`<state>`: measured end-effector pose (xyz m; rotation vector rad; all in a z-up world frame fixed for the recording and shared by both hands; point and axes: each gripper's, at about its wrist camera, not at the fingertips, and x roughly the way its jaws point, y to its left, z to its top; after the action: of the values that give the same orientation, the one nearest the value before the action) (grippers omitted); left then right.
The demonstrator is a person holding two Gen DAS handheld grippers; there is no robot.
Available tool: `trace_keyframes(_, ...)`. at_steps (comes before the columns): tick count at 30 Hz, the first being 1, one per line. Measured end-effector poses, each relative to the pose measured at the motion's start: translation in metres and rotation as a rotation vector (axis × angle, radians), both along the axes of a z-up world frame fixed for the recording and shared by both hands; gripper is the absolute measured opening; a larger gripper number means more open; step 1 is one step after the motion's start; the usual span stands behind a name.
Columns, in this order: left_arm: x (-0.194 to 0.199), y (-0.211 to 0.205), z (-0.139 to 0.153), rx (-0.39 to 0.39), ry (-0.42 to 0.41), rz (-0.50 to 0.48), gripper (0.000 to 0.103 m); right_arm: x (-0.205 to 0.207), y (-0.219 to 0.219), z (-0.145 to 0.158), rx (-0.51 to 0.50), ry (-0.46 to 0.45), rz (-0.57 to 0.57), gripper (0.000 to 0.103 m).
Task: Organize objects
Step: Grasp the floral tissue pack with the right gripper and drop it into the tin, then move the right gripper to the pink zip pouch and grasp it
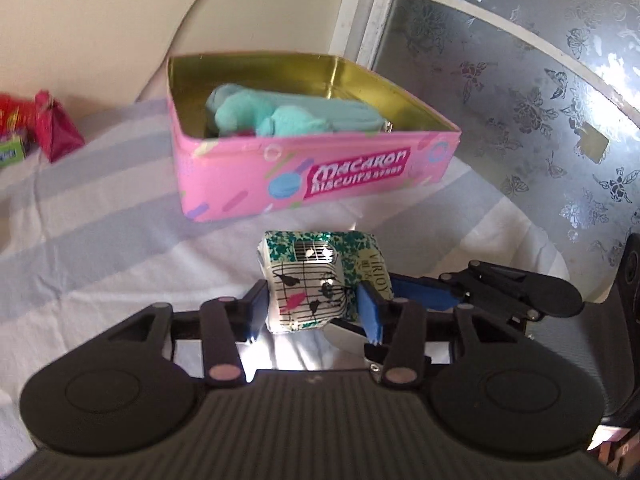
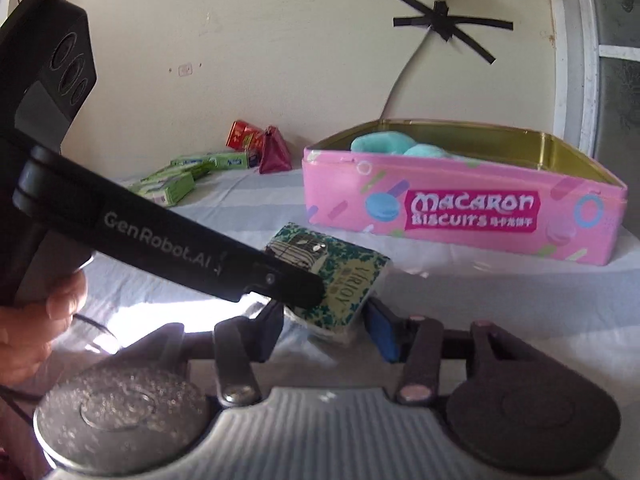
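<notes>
A green and white tissue pack (image 1: 316, 280) with a birdcage print is between the fingers of my left gripper (image 1: 314, 308), which is shut on it just above the striped cloth. The same pack (image 2: 340, 280) shows in the right wrist view, between the fingers of my right gripper (image 2: 328, 330), whose jaws stand apart beside it without clear contact. The left gripper's black arm (image 2: 168, 252) crosses that view. An open pink macaron biscuit tin (image 1: 316, 176) stands behind the pack with teal cloth items (image 1: 280, 114) inside; it also shows in the right wrist view (image 2: 460, 208).
A striped white cloth (image 1: 100, 220) covers the table. At the far left lie green boxes (image 2: 176, 184), a red packet (image 2: 242, 134) and a dark red pyramid pouch (image 2: 274, 156). A wall is behind and a frosted window (image 1: 520, 100) at the right.
</notes>
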<state>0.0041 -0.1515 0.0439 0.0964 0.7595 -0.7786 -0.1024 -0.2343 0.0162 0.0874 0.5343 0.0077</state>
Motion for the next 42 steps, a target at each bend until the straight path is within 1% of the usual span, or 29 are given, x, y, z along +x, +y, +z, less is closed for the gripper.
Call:
trace_keyframes(4, 0.016, -0.022, 0.032, -0.052, -0.068, -0.013, 0.049, 0.002, -0.014, 0.023, -0.065, -0.135, -0.059, 0.045)
trace_keyframes(6, 0.027, -0.039, 0.041, -0.074, -0.098, -0.022, 0.050, 0.008, -0.023, 0.032, -0.098, -0.177, -0.097, 0.045)
trace_keyframes(8, 0.041, -0.061, 0.045, -0.098, -0.104, -0.022, 0.050, 0.017, -0.034, 0.037, -0.137, -0.209, -0.146, 0.045)
trace_keyframes(10, 0.053, -0.081, 0.046, -0.108, -0.107, -0.031, 0.050, 0.022, -0.052, 0.040, -0.152, -0.222, -0.194, 0.045)
trace_keyframes(13, 0.068, -0.106, 0.040, -0.104, -0.104, -0.041, 0.051, 0.029, -0.081, 0.040, -0.143, -0.216, -0.249, 0.045)
trace_keyframes(16, 0.080, -0.123, 0.029, -0.088, -0.074, -0.038, 0.051, 0.042, -0.104, 0.033, -0.166, -0.200, -0.310, 0.046)
trace_keyframes(18, 0.084, -0.127, 0.024, -0.087, -0.072, -0.017, 0.054, 0.046, -0.111, 0.027, -0.173, -0.188, -0.338, 0.052)
trace_keyframes(20, 0.085, -0.126, 0.022, -0.089, -0.076, 0.004, 0.061, 0.047, -0.115, 0.022, -0.147, -0.204, -0.361, 0.057)
trace_keyframes(22, 0.084, -0.122, 0.022, -0.086, -0.086, 0.010, 0.064, 0.047, -0.117, 0.021, -0.130, -0.210, -0.366, 0.059)
trace_keyframes(23, 0.081, -0.120, 0.024, -0.081, -0.096, 0.012, 0.066, 0.045, -0.116, 0.021, -0.128, -0.213, -0.366, 0.062)
trace_keyframes(26, 0.066, -0.102, 0.033, -0.093, -0.162, 0.023, 0.066, 0.035, -0.106, 0.023, -0.108, -0.232, -0.355, 0.064)
trace_keyframes(29, 0.048, -0.072, 0.036, -0.096, -0.222, 0.037, 0.067, 0.020, -0.092, 0.026, -0.061, -0.263, -0.330, 0.064)
trace_keyframes(31, 0.038, -0.048, 0.031, -0.088, -0.228, 0.055, 0.067, 0.014, -0.081, 0.026, -0.007, -0.254, -0.286, 0.064)
trace_keyframes(33, 0.031, -0.020, 0.020, -0.068, -0.217, 0.084, 0.067, 0.010, -0.069, 0.024, 0.032, -0.236, -0.229, 0.064)
trace_keyframes(36, 0.030, 0.024, -0.004, 0.000, -0.171, 0.160, 0.067, 0.017, -0.048, 0.019, 0.086, -0.157, -0.106, 0.064)
trace_keyframes(39, 0.039, 0.068, -0.030, 0.081, -0.099, 0.274, 0.067, 0.036, -0.022, 0.012, 0.103, -0.068, -0.010, 0.063)
trace_keyframes(40, 0.041, 0.081, -0.035, 0.094, -0.092, 0.310, 0.066, 0.043, -0.013, 0.010, 0.101, -0.041, 0.017, 0.063)
trace_keyframes(41, 0.039, 0.094, -0.036, 0.106, -0.123, 0.341, 0.067, 0.048, -0.004, 0.010, 0.097, -0.022, 0.042, 0.063)
trace_keyframes(42, 0.041, 0.104, -0.036, 0.142, -0.138, 0.382, 0.067, 0.055, 0.008, 0.009, 0.093, -0.005, 0.080, 0.063)
